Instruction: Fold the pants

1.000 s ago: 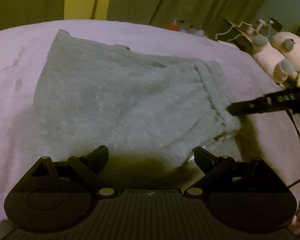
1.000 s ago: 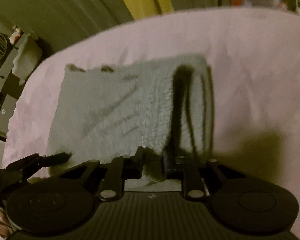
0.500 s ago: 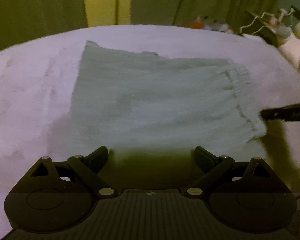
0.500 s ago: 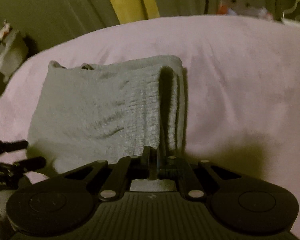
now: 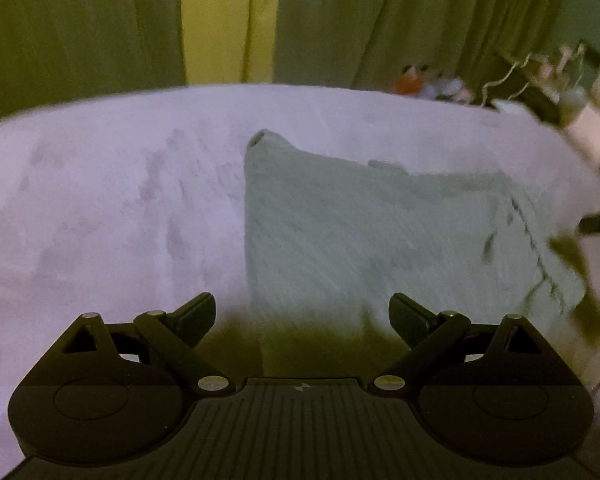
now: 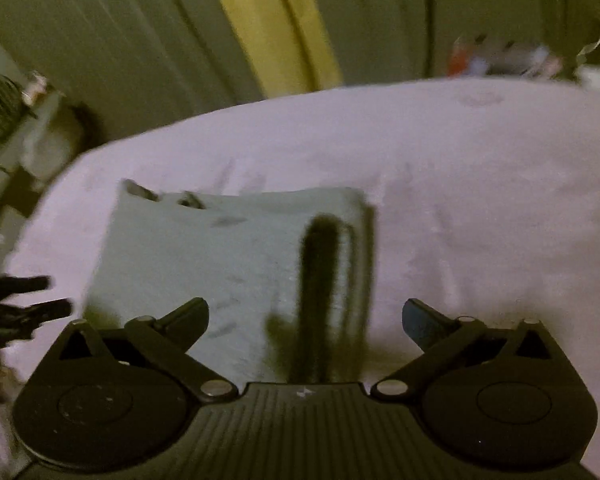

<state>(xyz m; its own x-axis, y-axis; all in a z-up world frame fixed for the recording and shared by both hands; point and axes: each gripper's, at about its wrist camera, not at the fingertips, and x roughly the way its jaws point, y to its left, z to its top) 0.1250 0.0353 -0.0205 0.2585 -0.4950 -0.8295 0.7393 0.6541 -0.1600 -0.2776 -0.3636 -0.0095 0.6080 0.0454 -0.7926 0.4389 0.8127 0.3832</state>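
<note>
Right wrist view: my right gripper (image 6: 306, 318) has just sprung wide, releasing the folded grey pants (image 6: 220, 272) flat on the lilac bed (image 6: 480, 200). My left gripper (image 5: 300, 320) gapes empty. Folding looks nearly finished.

a pale lilac bed cover (image 5: 100, 208) is spreading across the room's middle. olive-green curtains (image 5: 80, 28) are hanging behind it, a yellow strip (image 5: 220, 20) showing between them. blurred clutter (image 5: 432, 82) is sitting at the far edge, white hangers (image 5: 536, 60) lying further right. dim, yellowish light is falling, casting dark shadows.
</note>
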